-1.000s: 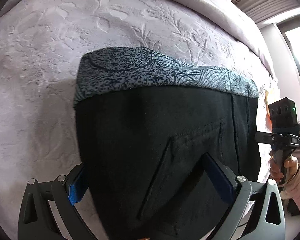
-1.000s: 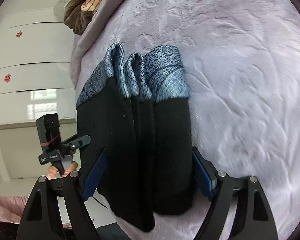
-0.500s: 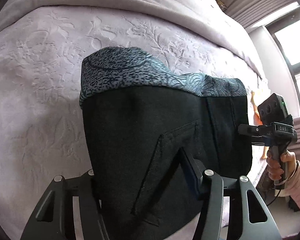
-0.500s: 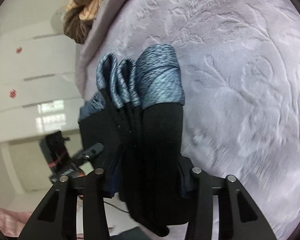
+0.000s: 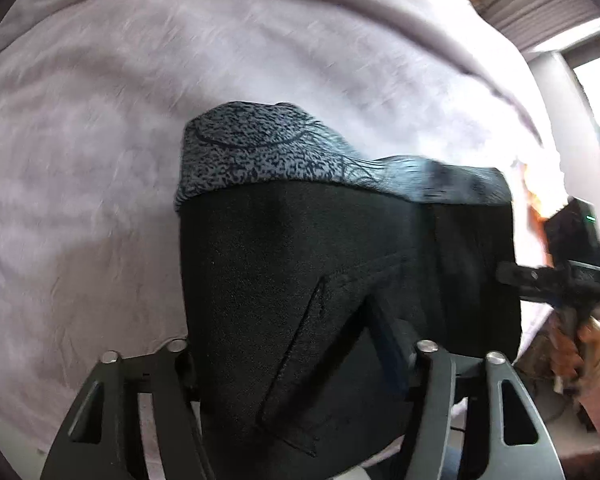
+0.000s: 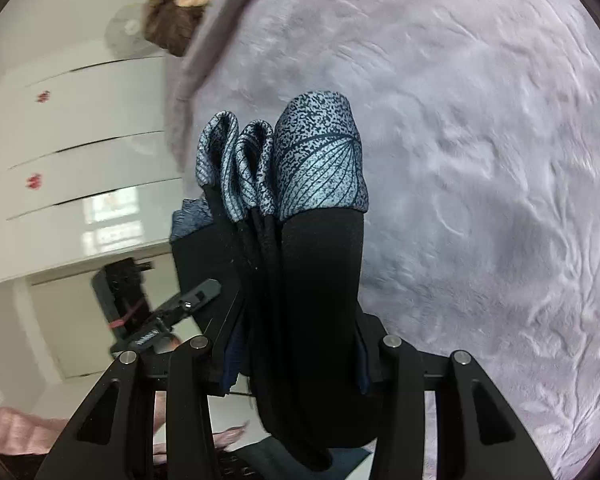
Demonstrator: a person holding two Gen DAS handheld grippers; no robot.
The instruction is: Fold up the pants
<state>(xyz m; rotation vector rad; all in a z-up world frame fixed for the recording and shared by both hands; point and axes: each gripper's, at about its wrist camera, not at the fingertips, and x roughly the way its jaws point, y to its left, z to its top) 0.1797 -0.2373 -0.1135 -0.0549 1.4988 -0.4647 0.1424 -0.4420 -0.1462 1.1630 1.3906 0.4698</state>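
The folded black pants (image 5: pixel 300 272) have a grey-blue patterned waistband (image 5: pixel 260 156) at the far end. They are held up above the lilac bedspread (image 5: pixel 100 140). My left gripper (image 5: pixel 296 356) is shut on the near edge of the bundle. In the right wrist view the pants (image 6: pixel 316 280) show as several stacked layers with patterned tops (image 6: pixel 320 152). My right gripper (image 6: pixel 296 360) is shut on that stack. The right gripper also shows at the right edge of the left wrist view (image 5: pixel 560 276), and the left gripper shows in the right wrist view (image 6: pixel 168 312).
The embossed lilac bedspread (image 6: pixel 480 160) fills most of both views. Brown and tan clothes (image 6: pixel 180 4) lie at the bed's far edge. White cabinet doors (image 6: pixel 60 140) stand beyond the bed. A window (image 5: pixel 596 80) is at the right.
Both grippers have closed on the folded pants, from open beside it one second ago. The bundle has been raised off the bedspread and both views are tilting.
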